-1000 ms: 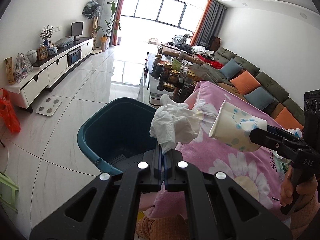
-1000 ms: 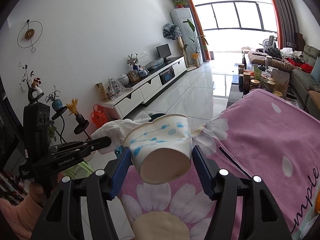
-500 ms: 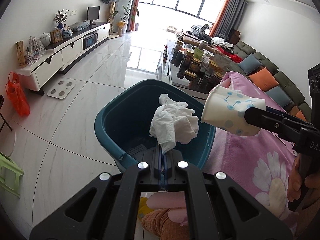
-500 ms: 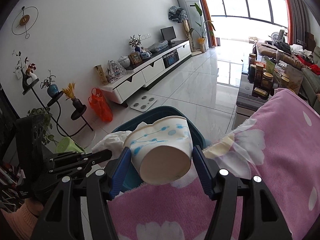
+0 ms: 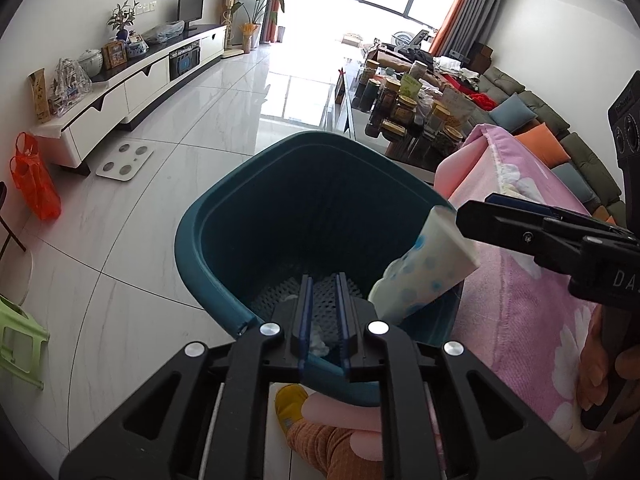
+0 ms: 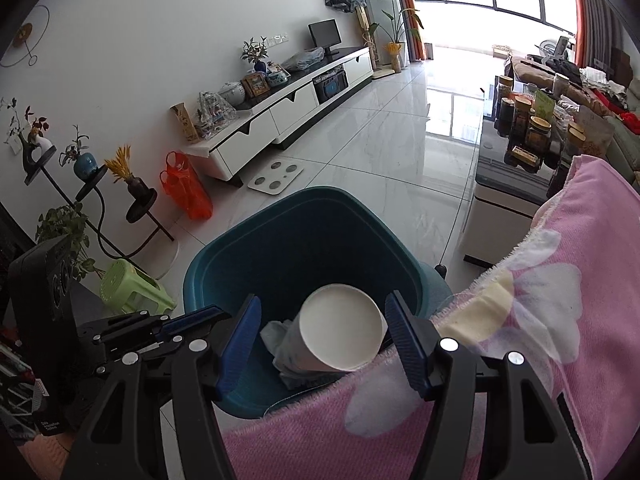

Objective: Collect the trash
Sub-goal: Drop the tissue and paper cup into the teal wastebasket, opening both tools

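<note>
Both trash items are going into the teal bin (image 6: 304, 216) on the floor beside the table with the pink flowered cloth (image 6: 560, 320). Left gripper (image 5: 324, 280) hangs over the bin mouth, jaws just been opening, a narrow gap with nothing between them; the crumpled white tissue (image 6: 276, 334) is already down inside the bin, a scrap of it visible low between the fingers in the left view. Right gripper (image 6: 324, 336) has its jaws just been opening too; the pads stand clear of the paper cup (image 6: 340, 328) on both sides, so the cup looks released, tilted mouth-down, base toward the camera, just below and between the fingers, inside the bin rim and resting against the tissue. In the left view the cup (image 5: 424, 264) is slanted just under the right gripper's tip. These two pieces look done; whether more trash is left on the table cannot be told from here.
</note>
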